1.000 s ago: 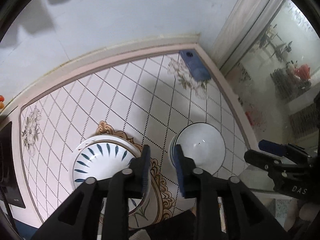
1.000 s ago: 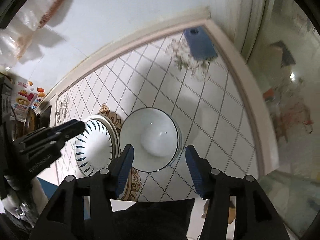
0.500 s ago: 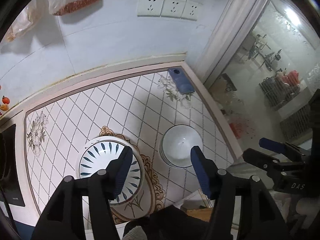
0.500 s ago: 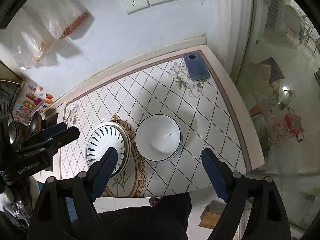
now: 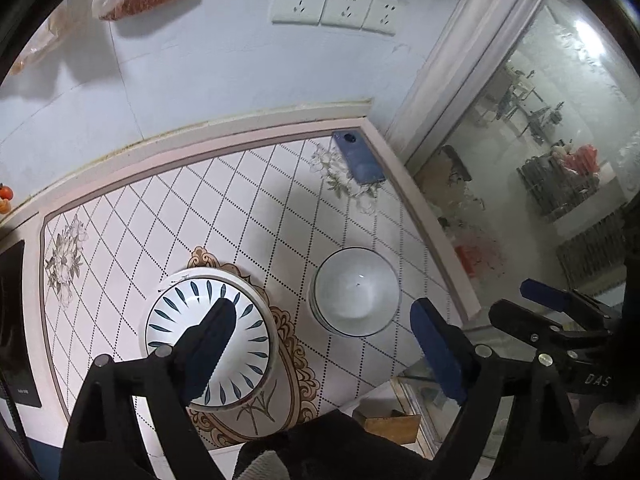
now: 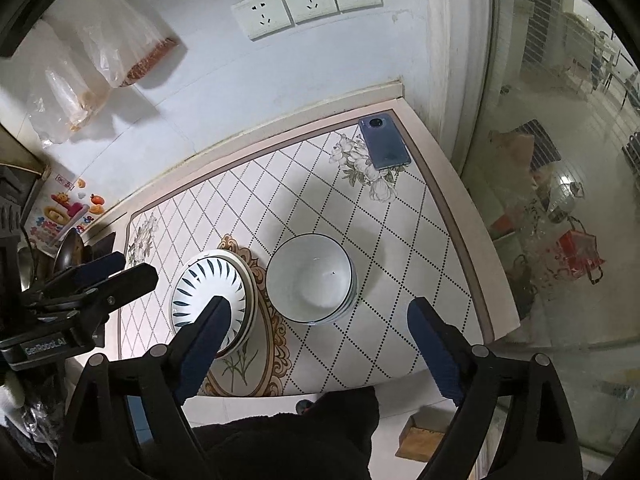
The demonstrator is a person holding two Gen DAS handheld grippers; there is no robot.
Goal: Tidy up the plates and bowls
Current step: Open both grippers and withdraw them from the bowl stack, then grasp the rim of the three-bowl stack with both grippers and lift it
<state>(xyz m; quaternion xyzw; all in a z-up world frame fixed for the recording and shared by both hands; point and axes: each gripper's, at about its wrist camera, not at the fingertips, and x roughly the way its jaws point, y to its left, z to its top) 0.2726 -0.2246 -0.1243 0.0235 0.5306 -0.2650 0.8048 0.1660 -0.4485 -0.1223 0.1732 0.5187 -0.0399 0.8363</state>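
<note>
A stack of plates with a blue leaf pattern (image 5: 248, 320) (image 6: 208, 276) sits on the patterned tabletop (image 5: 200, 208). Close to its right stands a stack of white bowls (image 5: 356, 292) (image 6: 308, 276). My left gripper (image 5: 322, 304) hovers above both stacks, its jaws opening wide with nothing between them. My right gripper (image 6: 317, 300) hangs over the bowls, jaws also opening and empty. Each gripper shows at the edge of the other's view: the right one (image 5: 512, 298) and the left one (image 6: 132, 266).
A blue phone (image 5: 360, 158) (image 6: 384, 142) lies at the table's far right corner. Wall sockets (image 6: 308, 0) and hanging plastic bags (image 6: 120, 48) are on the wall behind. The table's right edge (image 6: 472, 264) drops to the floor beside a glass door. A dark sleeve (image 6: 288, 440) fills the bottom.
Both grippers rose away from the tabletop and their jaws spread wide. The plates and bowls stayed in place and look smaller now.
</note>
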